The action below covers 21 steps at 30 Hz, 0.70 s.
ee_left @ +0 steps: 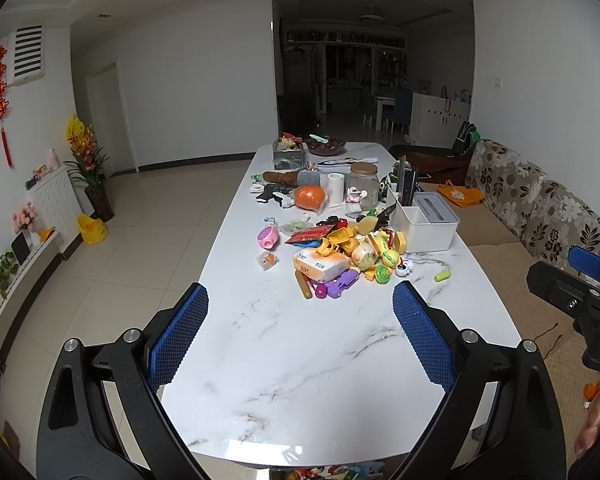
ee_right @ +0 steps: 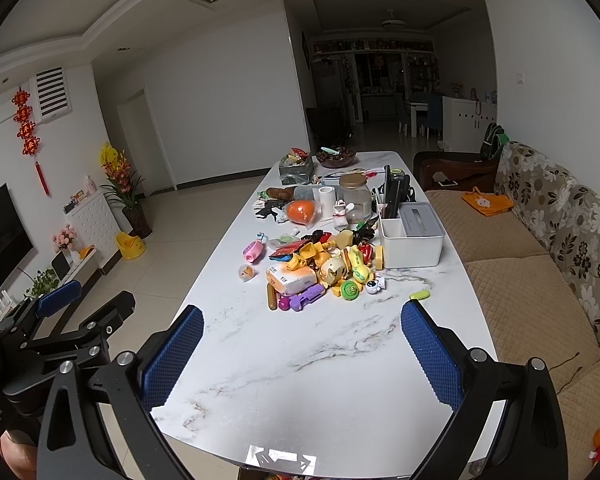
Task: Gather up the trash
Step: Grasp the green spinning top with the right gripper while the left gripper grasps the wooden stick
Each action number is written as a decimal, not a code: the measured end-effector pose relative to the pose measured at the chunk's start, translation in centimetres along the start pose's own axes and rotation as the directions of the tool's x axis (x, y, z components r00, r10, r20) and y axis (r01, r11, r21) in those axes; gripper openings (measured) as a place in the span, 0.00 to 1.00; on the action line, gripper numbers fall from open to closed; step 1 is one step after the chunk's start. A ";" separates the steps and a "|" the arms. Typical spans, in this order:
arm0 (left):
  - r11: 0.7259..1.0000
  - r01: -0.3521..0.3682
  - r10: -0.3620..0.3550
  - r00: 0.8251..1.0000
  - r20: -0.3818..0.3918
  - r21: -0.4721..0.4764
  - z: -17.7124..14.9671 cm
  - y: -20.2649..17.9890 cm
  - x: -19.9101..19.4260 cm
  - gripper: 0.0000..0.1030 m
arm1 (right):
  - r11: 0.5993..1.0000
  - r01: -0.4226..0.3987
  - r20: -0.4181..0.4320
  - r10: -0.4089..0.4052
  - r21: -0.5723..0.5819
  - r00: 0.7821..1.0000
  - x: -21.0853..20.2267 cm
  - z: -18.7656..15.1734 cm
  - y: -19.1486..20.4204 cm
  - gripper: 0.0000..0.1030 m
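Observation:
A pile of small toys and wrappers lies mid-table (ee_left: 340,252) (ee_right: 320,264). In it are a white tissue pack (ee_left: 320,266) (ee_right: 292,278), a red snack wrapper (ee_left: 308,235) (ee_right: 288,247) and a small clear bag (ee_left: 267,261) (ee_right: 247,273). My left gripper (ee_left: 300,336) is open and empty above the near end of the white marble table (ee_left: 300,380). My right gripper (ee_right: 302,352) is open and empty, also over the near table end (ee_right: 300,392). Each gripper shows at the edge of the other's view.
A white organizer box (ee_left: 426,222) (ee_right: 414,234) stands right of the pile. Behind it are a glass jar (ee_left: 364,186), a paper roll (ee_left: 335,188), an orange bagged item (ee_left: 310,198) and a dark bowl (ee_left: 326,145). A sofa (ee_right: 540,264) runs along the right.

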<state>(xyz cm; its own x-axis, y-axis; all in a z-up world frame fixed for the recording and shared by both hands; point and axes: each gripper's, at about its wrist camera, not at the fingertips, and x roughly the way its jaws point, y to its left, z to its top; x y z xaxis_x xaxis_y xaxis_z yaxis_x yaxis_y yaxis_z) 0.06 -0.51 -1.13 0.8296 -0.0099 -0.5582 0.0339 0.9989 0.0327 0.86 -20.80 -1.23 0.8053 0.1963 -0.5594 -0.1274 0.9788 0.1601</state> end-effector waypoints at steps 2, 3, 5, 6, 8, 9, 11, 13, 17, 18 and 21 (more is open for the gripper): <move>1.000 -0.002 0.002 1.000 -0.003 0.005 -0.2 -0.2 0.1 0.89 | 1.000 0.000 -0.003 0.000 0.002 1.000 0.4 -0.8 -0.4 0.95; 1.000 -0.004 0.004 1.000 -0.006 0.010 -0.3 -0.2 0.3 0.89 | 1.000 0.002 -0.006 -0.002 0.003 1.000 0.4 -0.9 -0.5 0.95; 1.000 -0.006 0.006 1.000 -0.018 0.021 -0.6 -0.4 0.8 0.89 | 1.000 0.009 -0.014 -0.009 0.005 1.000 0.8 -1.2 -0.8 0.95; 1.000 -0.005 0.006 1.000 -0.030 0.026 -1.0 -0.4 1.4 0.89 | 1.000 0.016 -0.022 -0.016 0.004 1.000 1.3 -1.5 -1.1 0.95; 0.999 -0.007 0.010 0.997 -0.081 0.033 -2.5 0.0 3.3 0.89 | 0.999 0.043 -0.049 -0.042 0.004 0.998 2.6 -2.5 -1.9 0.95; 0.999 -0.011 0.015 0.994 -0.105 0.030 -3.2 0.2 4.1 0.89 | 0.999 0.054 -0.064 -0.054 0.004 0.996 3.8 -3.2 -2.5 0.95; 0.999 -0.030 0.032 0.982 -0.188 0.011 -5.9 1.3 6.4 0.89 | 0.996 0.089 -0.097 -0.090 -0.010 0.991 6.4 -5.1 -3.7 0.95; 0.999 -0.037 0.032 0.963 -0.268 -0.017 -8.6 2.5 8.2 0.89 | 0.996 0.086 -0.143 -0.088 -0.018 0.986 9.4 -6.8 -4.8 0.95; 0.992 -0.069 0.026 0.927 -0.375 -0.101 -14.6 5.5 10.5 0.89 | 0.999 -0.001 -0.264 0.010 0.035 0.964 16.3 -9.6 -6.2 0.95; 0.990 -0.085 0.035 0.921 -0.387 -0.114 -16.0 6.2 10.4 0.89 | 0.997 -0.025 -0.294 0.046 0.074 0.955 18.6 -10.0 -6.7 0.95; 0.980 -0.156 0.090 0.901 -0.425 -0.122 -19.9 7.9 9.8 0.89 | 0.987 -0.042 -0.327 0.093 0.158 0.941 24.8 -9.5 -8.4 0.91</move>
<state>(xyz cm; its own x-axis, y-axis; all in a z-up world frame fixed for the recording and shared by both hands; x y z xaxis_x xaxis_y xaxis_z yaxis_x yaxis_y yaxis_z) -2.64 8.17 -22.81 0.5132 0.1005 -0.8524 -0.1638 0.9863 0.0177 16.38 -23.59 -24.11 0.5567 0.2942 -0.7769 -0.0681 0.9482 0.3102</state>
